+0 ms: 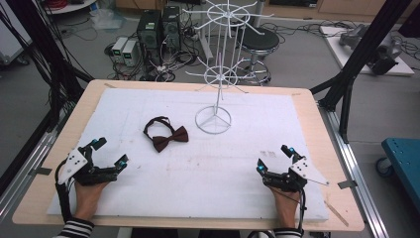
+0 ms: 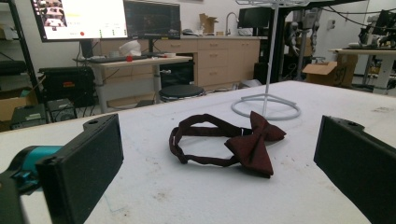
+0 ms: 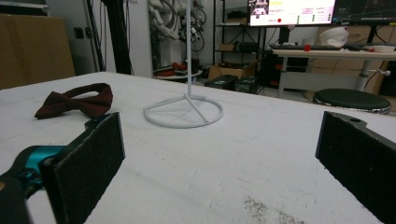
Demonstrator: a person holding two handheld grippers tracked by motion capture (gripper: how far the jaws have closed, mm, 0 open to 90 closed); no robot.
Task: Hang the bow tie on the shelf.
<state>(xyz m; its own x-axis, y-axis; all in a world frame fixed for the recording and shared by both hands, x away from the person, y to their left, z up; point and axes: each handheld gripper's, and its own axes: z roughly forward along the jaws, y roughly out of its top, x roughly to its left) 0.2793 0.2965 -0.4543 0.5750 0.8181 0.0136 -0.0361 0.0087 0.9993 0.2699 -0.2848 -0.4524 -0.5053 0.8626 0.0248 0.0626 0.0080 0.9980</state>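
Note:
A dark maroon bow tie (image 1: 166, 135) with its looped strap lies flat on the white foam sheet (image 1: 148, 198), left of centre. A white wire display rack (image 1: 218, 74) stands on a ring base (image 1: 213, 120) just right of the tie. My left gripper (image 1: 110, 152) rests open at the front left, the bow tie (image 2: 243, 142) ahead between its jaws at a distance. My right gripper (image 1: 273, 158) rests open at the front right, facing the rack's base (image 3: 183, 112) with the bow tie (image 3: 77, 101) farther left. Both grippers hold nothing.
The foam sheet covers most of a wooden table (image 1: 49, 163). Behind the table are a black stool (image 1: 257, 42), computer boxes (image 1: 158, 29) and cables on the floor. Black frame posts (image 1: 356, 54) rise at the right side.

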